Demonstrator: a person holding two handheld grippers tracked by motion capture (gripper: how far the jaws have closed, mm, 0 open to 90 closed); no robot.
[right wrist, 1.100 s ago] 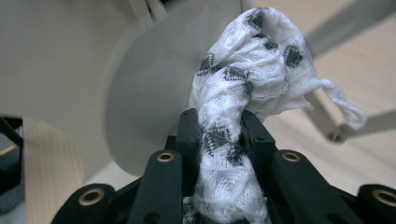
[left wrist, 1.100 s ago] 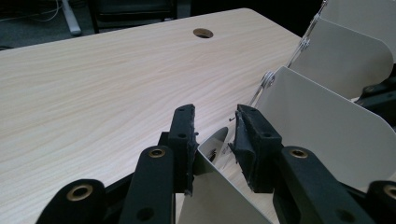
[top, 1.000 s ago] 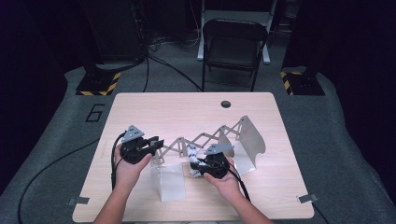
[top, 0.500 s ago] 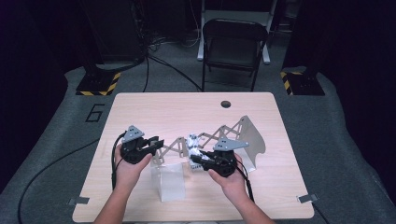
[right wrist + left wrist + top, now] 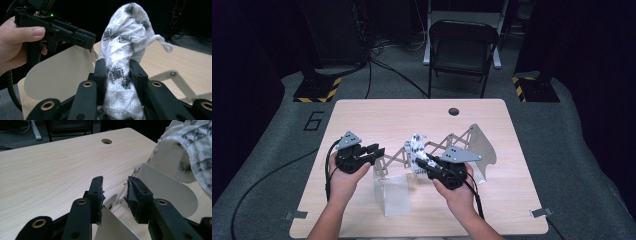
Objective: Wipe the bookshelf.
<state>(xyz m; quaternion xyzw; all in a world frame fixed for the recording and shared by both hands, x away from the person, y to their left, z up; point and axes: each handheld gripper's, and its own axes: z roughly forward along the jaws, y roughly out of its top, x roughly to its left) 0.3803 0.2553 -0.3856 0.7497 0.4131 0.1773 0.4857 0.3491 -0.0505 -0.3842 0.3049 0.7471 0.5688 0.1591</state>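
Note:
A white cloth with black pattern [image 5: 416, 145] stands bunched between the jaws of my right gripper [image 5: 419, 162], which is shut on it above the middle of a beige scissor rack [image 5: 447, 142]. In the right gripper view the cloth [image 5: 125, 32] rises out of the right gripper [image 5: 117, 67]. My left gripper [image 5: 377, 150] hovers at the rack's left end. Its jaws have just been opening. In the left gripper view the left gripper [image 5: 115, 187] straddles the top edge of a beige end plate [image 5: 112, 225], and the pads stand apart from it.
The rack lies across a wooden table [image 5: 387, 115] with a round hole [image 5: 454, 111] near the far edge. A second rounded plate [image 5: 482, 145] stands at the rack's right end. A folding chair [image 5: 462, 45] and cables sit beyond the table.
My right hand has risen and lifted the patterned cloth higher above the rack. The left hand has stayed in place.

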